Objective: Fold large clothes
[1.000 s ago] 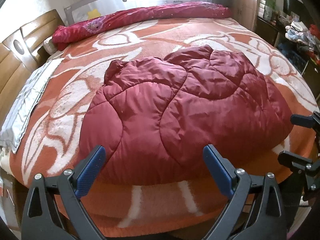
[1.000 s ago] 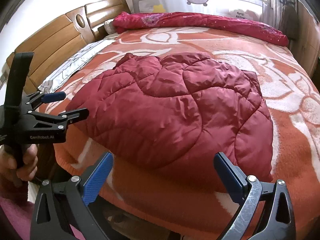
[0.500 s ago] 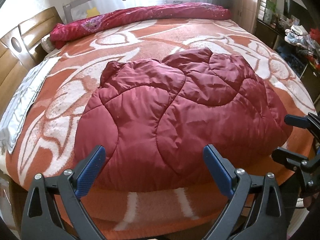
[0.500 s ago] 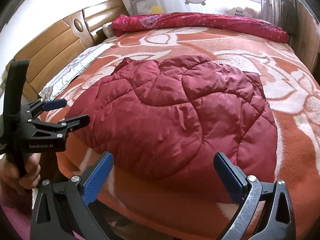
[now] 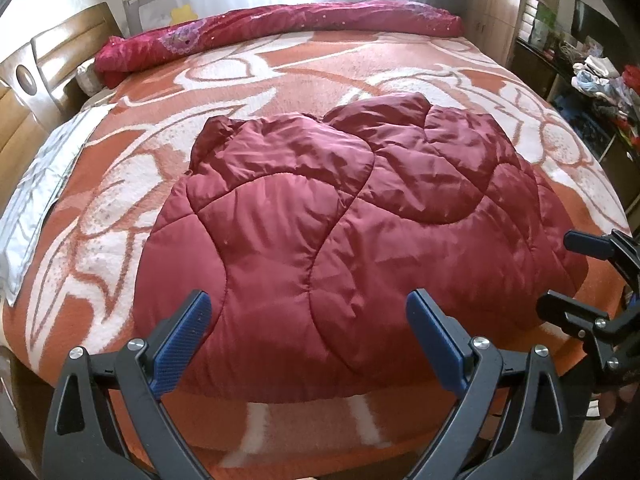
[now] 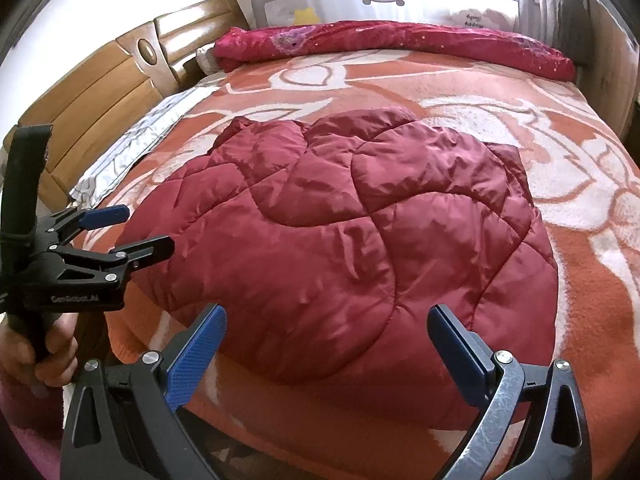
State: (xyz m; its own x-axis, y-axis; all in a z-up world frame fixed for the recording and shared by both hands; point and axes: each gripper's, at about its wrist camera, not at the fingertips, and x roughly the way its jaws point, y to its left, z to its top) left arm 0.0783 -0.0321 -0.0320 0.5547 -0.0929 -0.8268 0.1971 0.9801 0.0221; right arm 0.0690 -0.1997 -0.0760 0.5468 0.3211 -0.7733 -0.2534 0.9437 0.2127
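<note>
Just ahead of spread fingers, quilted jacket

Orange patterned blanket, rolled red quilt, wooden headboard.

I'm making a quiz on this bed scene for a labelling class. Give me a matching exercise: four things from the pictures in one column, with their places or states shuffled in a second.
Things:
1. quilted jacket
2. rolled red quilt
3. left gripper
4. wooden headboard

Places or states:
A. along the far edge of the bed
B. jaws open, holding nothing
C. lying in the middle of the blanket
D. at the left side of the bed

Pairs: 1-C, 2-A, 3-B, 4-D
</note>
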